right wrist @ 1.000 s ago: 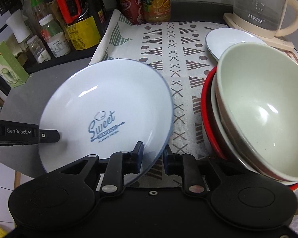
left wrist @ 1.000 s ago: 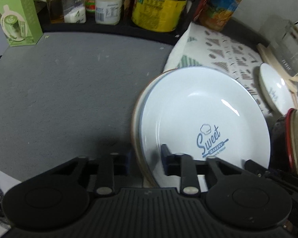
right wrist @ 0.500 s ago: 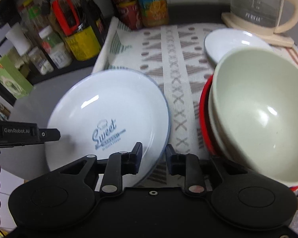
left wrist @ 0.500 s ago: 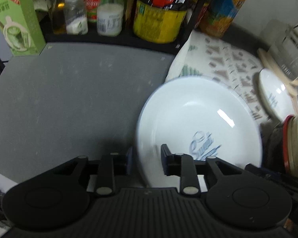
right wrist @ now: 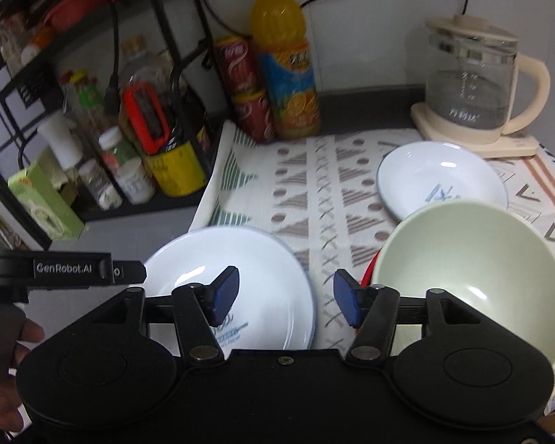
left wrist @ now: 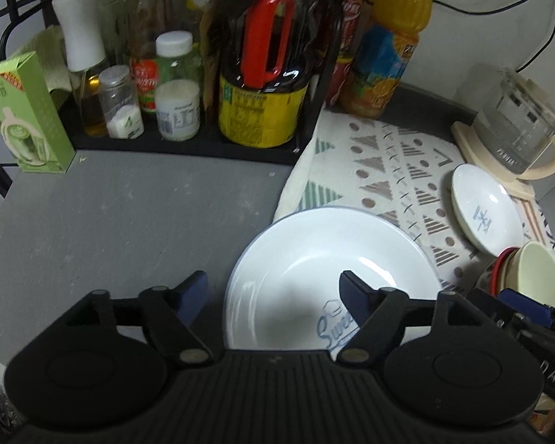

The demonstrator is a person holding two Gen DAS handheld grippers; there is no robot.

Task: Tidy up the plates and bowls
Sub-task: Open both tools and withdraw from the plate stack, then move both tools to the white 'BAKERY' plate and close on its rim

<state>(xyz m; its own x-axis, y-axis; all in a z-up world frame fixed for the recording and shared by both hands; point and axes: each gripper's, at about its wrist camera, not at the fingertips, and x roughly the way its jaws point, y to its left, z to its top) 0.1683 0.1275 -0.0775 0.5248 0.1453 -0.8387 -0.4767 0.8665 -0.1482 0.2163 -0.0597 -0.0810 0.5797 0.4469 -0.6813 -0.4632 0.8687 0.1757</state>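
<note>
Large plate down, both grippers free.

Left gripper [left wrist: 273,292] and right gripper [right wrist: 283,298] spread wide, holding nothing. Large white plate [right wrist: 255,270] flat at lower centre of frame, straddling grey counter [left wrist: 129,222] and patterned cloth [right wrist: 314,192]. Small plate [right wrist: 440,177] apart at upper right; green bowl [right wrist: 473,270] stacked on red-rimmed dishes at lower right. Judged partway: plates not yet stacked together.
</note>
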